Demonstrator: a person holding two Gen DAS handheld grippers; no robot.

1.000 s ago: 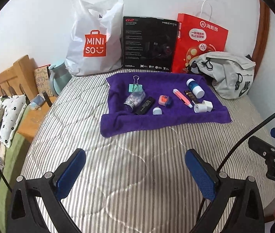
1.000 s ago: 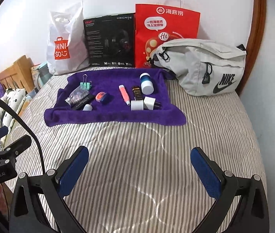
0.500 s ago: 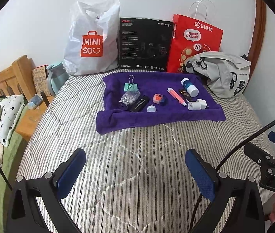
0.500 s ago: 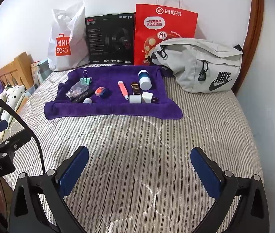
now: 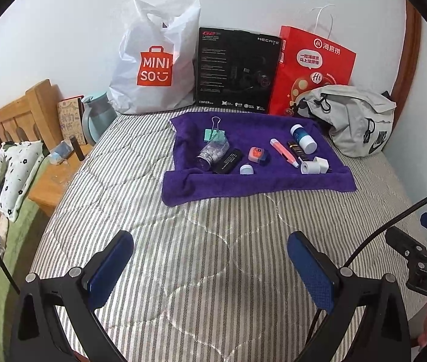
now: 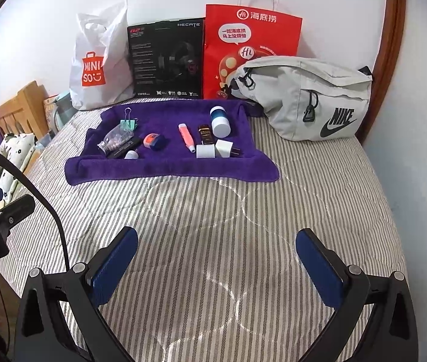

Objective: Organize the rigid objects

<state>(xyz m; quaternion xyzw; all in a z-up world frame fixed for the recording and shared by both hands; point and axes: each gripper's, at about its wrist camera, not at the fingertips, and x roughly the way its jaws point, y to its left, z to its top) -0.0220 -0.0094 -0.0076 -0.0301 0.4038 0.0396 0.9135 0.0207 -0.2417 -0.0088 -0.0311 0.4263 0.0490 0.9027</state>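
Note:
A purple towel (image 5: 243,187) (image 6: 165,172) lies on the striped bed, carrying small rigid items. On it are a clear jar (image 5: 212,150) (image 6: 115,139), a green binder clip (image 5: 215,131), a black flat box (image 5: 228,161), an orange-blue sharpener (image 5: 258,155) (image 6: 154,141), a pink marker (image 5: 283,151) (image 6: 186,137), a white-capped blue bottle (image 5: 303,138) (image 6: 220,121) and two white chargers (image 5: 314,166) (image 6: 215,150). My left gripper (image 5: 210,267) and right gripper (image 6: 216,264) both hover open over the bare bedspread, well short of the towel, holding nothing.
Against the wall stand a white Miniso bag (image 5: 156,66), a black headset box (image 5: 237,71) and a red paper bag (image 5: 313,69). A grey Nike pouch (image 6: 307,96) lies right of the towel. A wooden headboard (image 5: 17,117), teal kettle (image 5: 94,114) and pillows sit left.
Both grippers have drawn back from the towel a little and risen, so the towel sits farther away in each view. Both stay open.

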